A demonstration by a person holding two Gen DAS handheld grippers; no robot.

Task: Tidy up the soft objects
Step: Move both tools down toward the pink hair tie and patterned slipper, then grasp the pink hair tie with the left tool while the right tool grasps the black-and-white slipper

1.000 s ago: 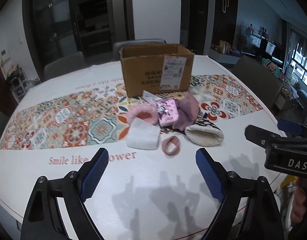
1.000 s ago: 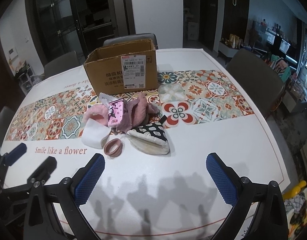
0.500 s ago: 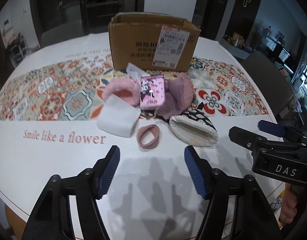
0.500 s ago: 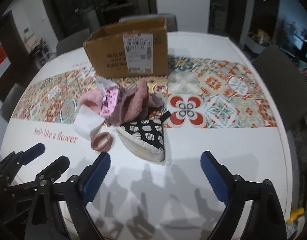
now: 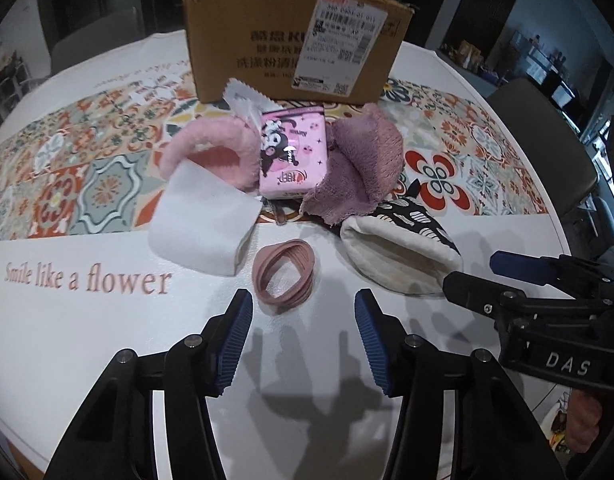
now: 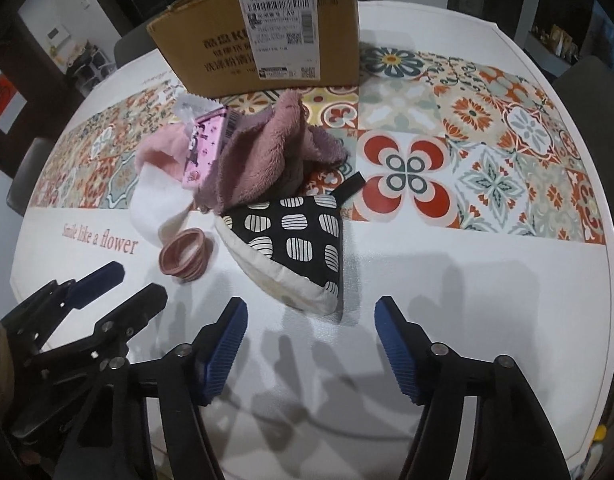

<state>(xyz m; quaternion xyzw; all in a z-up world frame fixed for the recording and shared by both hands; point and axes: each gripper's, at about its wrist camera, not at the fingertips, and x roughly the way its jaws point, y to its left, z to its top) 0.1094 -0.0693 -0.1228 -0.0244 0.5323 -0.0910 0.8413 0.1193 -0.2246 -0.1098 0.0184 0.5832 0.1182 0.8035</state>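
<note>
A pile of soft things lies on the table before a cardboard box (image 5: 295, 36): a pink hair tie (image 5: 283, 277), a white folded cloth (image 5: 205, 222), a pink fluffy piece (image 5: 211, 152), a pink tissue pack (image 5: 293, 152), a mauve towel (image 5: 363, 164) and a black-and-cream patterned mitt (image 5: 403, 256). My left gripper (image 5: 303, 340) is open, just short of the hair tie. My right gripper (image 6: 311, 344) is open, just short of the mitt (image 6: 295, 240). The hair tie (image 6: 185, 256) and box (image 6: 263, 28) also show in the right wrist view.
The round white table (image 6: 467, 300) has a patterned tile runner (image 6: 487, 152) across its middle and "Smile like a flower" lettering (image 5: 87, 280). Grey chairs (image 5: 547, 136) stand around it. The right gripper shows at the right of the left wrist view.
Both grippers have moved forward and down toward the pile. The left gripper's jaws have narrowed a little and now frame the hair tie; the right now faces the mitt.
</note>
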